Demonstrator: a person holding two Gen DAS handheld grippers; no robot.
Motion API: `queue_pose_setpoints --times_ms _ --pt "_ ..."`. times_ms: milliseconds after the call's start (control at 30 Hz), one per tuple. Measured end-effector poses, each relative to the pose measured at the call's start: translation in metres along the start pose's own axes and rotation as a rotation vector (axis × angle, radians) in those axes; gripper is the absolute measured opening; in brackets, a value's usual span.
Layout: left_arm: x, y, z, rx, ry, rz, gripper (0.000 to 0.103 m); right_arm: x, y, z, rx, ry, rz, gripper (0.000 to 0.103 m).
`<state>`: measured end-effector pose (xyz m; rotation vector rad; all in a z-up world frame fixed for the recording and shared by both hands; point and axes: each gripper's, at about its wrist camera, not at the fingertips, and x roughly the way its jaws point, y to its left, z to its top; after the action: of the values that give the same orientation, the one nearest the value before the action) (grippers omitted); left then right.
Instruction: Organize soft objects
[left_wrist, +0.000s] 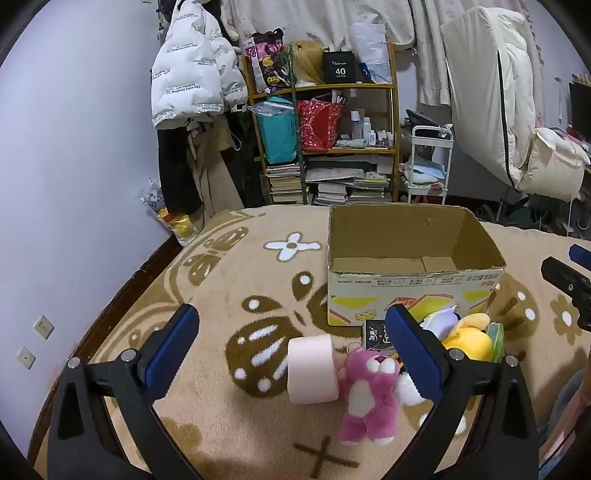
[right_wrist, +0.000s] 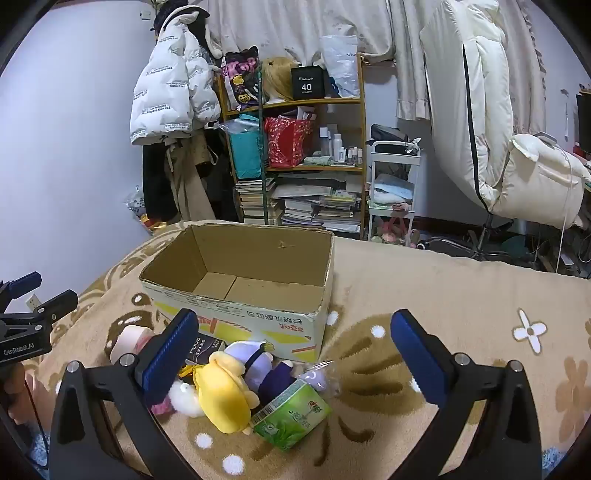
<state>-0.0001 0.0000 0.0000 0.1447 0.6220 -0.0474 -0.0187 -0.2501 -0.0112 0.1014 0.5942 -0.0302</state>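
Cardboard box (left_wrist: 410, 273) stood open-topped on a patterned beige blanket (left_wrist: 229, 295), with nothing visible inside it. Soft objects lay heaped just in front of its near wall: a pink roll (left_wrist: 312, 369), a pink plush bear (left_wrist: 369, 391), a yellow plush (right_wrist: 221, 398), a purple-and-white plush (right_wrist: 255, 362) and a green tissue pack (right_wrist: 291, 415). The left hand-held gripper (left_wrist: 291, 354) hovered above the roll and bear, fingers spread, grasping nothing. The right hand-held gripper (right_wrist: 295, 358) hung spread over the yellow plush and tissue pack, likewise empty.
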Motion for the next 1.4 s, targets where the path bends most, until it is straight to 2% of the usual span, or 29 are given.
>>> queue_pose_setpoints --times_ms 267,1400 --pt "0.0 0.0024 -0.0008 0.017 0.004 0.004 0.1 0.0001 -0.002 0.0001 0.007 -0.004 -0.027 0.103" --pt "-0.0002 0.004 -0.001 0.027 0.016 0.018 0.1 0.003 -0.0046 -0.0014 0.016 0.001 -0.026 0.103"
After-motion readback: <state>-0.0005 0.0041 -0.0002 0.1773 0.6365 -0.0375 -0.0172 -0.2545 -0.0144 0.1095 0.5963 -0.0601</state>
